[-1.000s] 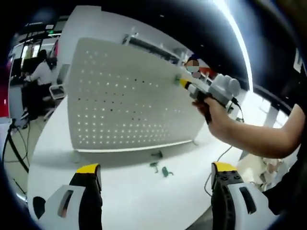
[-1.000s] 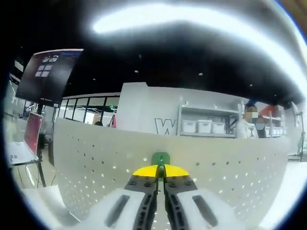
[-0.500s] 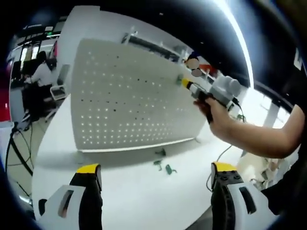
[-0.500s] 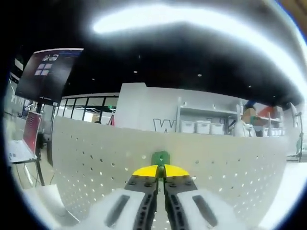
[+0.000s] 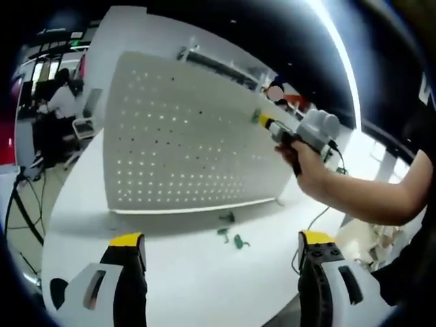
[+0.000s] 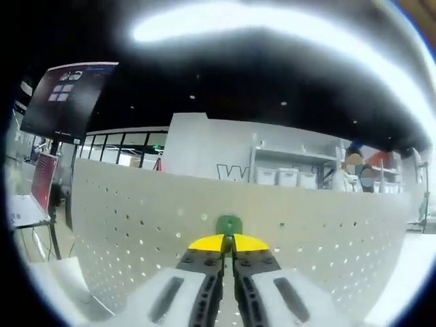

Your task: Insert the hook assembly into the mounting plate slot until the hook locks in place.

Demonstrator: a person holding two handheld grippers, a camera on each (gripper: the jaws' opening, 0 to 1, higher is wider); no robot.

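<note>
Left gripper view: a white perforated mounting plate [image 5: 184, 136] stands upright on a white table [image 5: 197, 272], filling the upper middle of the frame. At its right edge, a person's hand [image 5: 306, 158] holds the right gripper [image 5: 262, 120], whose yellow-tipped jaws press a green hook [image 5: 255, 114] against the plate. Three more small green hooks [image 5: 231, 235] lie on the table just below the plate's lower edge. The left gripper [image 5: 218, 245] rises from the bottom of the frame, jaws spread wide and holding nothing.

Right gripper view: the jaws are closed tight on the green hook [image 6: 229, 225] at frame center, its top touching the plate [image 6: 122, 225]. Behind the plate, a white wall at upper center carries a large letter "W" [image 6: 233, 173]; the rest of the lettering is hidden. A dark screen [image 6: 68, 99] hangs at upper left, its writing too small to read.
</note>
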